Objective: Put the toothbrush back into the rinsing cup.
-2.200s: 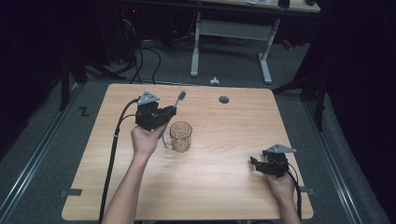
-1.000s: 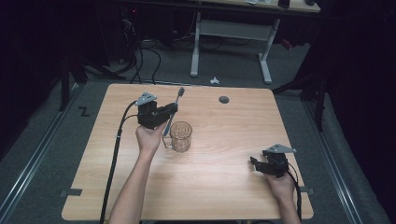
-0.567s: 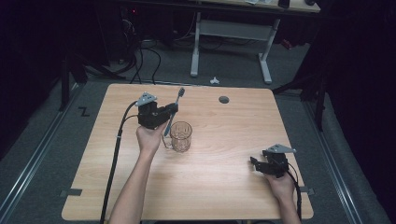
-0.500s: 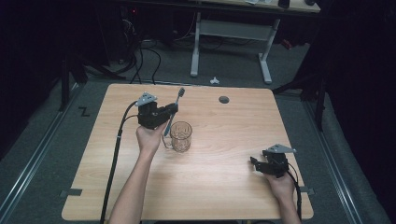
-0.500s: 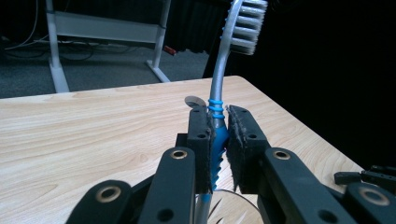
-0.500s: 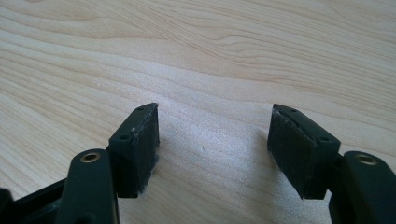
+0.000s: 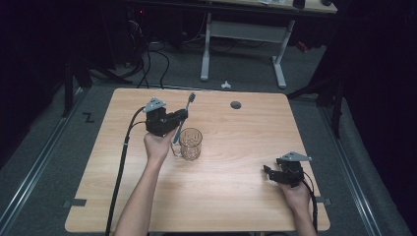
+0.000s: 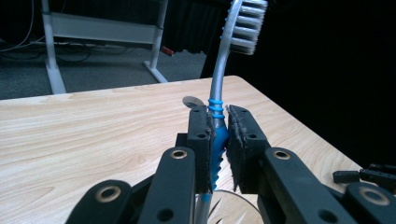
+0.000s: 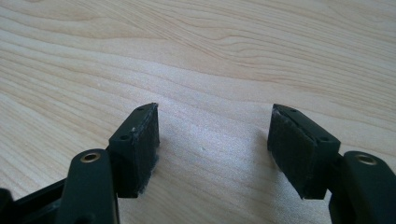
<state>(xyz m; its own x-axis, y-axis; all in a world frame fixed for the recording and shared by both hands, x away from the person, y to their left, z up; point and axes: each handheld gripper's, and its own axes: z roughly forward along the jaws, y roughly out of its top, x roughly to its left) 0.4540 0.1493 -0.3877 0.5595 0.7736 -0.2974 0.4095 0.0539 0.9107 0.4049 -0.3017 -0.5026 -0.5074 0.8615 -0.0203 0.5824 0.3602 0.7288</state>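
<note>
1. Toothbrush (image 8: 219, 88): long axis steep, tilted a bit. Bristle head (image 7: 191, 97) up, pointing to the table's far edge; handle end points down beside the glass mug (image 7: 190, 143).
2. Around it: the mug stands just right of the left hand (image 7: 158, 146), mid-table. Dark round hole (image 7: 236, 104) near the far edge, well apart. Table (image 7: 236, 196) otherwise bare wood.
3. Left gripper (image 8: 218, 140): jaws clamped on the toothbrush's blue ribbed grip; neck and head stick out above the pads, the rest hangs below.
4. Right gripper (image 9: 212, 140): jaws apart, nothing between, low over the table near the right front corner, well apart from the mug.
</note>
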